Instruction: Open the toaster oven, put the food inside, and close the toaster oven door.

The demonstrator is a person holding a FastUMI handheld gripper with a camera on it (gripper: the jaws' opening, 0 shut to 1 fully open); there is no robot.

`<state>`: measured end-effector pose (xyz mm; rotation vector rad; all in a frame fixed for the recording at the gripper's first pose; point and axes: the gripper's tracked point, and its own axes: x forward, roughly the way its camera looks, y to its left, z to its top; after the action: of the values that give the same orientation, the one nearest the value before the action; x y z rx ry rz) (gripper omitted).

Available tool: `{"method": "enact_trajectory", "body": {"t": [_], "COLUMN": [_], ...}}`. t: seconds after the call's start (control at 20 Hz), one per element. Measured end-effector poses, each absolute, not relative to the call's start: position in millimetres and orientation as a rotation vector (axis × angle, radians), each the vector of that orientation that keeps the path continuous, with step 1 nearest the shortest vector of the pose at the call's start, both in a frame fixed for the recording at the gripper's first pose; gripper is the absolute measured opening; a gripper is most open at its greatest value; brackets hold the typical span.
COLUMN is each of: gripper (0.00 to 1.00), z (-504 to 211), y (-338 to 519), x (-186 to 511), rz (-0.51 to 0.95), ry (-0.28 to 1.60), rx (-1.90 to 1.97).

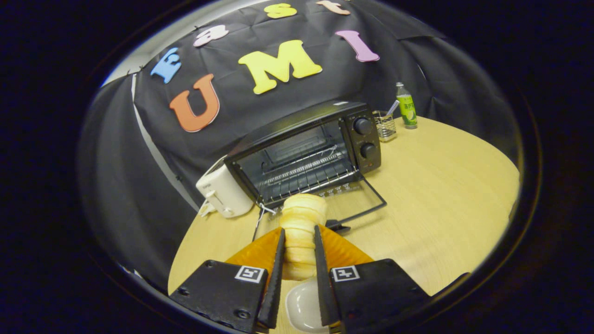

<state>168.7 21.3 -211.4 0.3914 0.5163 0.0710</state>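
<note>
Holding the food (300,232) clamped between both fingers of the tongs (299,241), we had it lifted above the surface (441,195), a pale, ridged roll standing out ahead of the fingertips. Beneath the tongs, near their base, a small white dish (301,306) sat on the wood. Just beyond the roll's far end lay the toaster oven's door (357,204), folded down flat with its handle towards us, so we judged the opening step done. Past the door, the toaster oven (306,153) gaped open, its wire rack (306,174) bare inside, two knobs down its right panel. A white toaster (225,192) stood touching its left side. Farther off to the right, a wire basket (385,126) and a green-labelled bottle (407,106) stood near the booth wall.

We judged ourselves mid-carry, with the placing step in hand. The next move seemed to call for passing the roll over the lowered door, level with the rack, before we parted the fingers and drew back without catching the door's edge.
</note>
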Motion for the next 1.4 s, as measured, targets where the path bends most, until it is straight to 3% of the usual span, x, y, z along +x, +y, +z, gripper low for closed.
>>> {"method": "enact_trajectory", "body": {"t": [0.5, 0.9, 1.0, 1.05, 1.2, 1.4], "gripper": [0.39, 0.39, 0.44, 0.52, 0.62, 0.83], "z": [-224.4, -254.1, -256.5, -256.2, -257.0, -241.2], "y": [-3.1, -0.7, 2.2, 3.8, 3.3, 5.4], "x": [313.2, 360.5, 364.0, 364.9, 361.4, 350.5], "rz": [-0.053, -0.086, -0.083, -0.074, -0.073, -0.050], "ry": [0.455, 0.483, 0.482, 0.483, 0.486, 0.452], "rx": [0.470, 0.459, 0.446, 0.443, 0.443, 0.423]}}
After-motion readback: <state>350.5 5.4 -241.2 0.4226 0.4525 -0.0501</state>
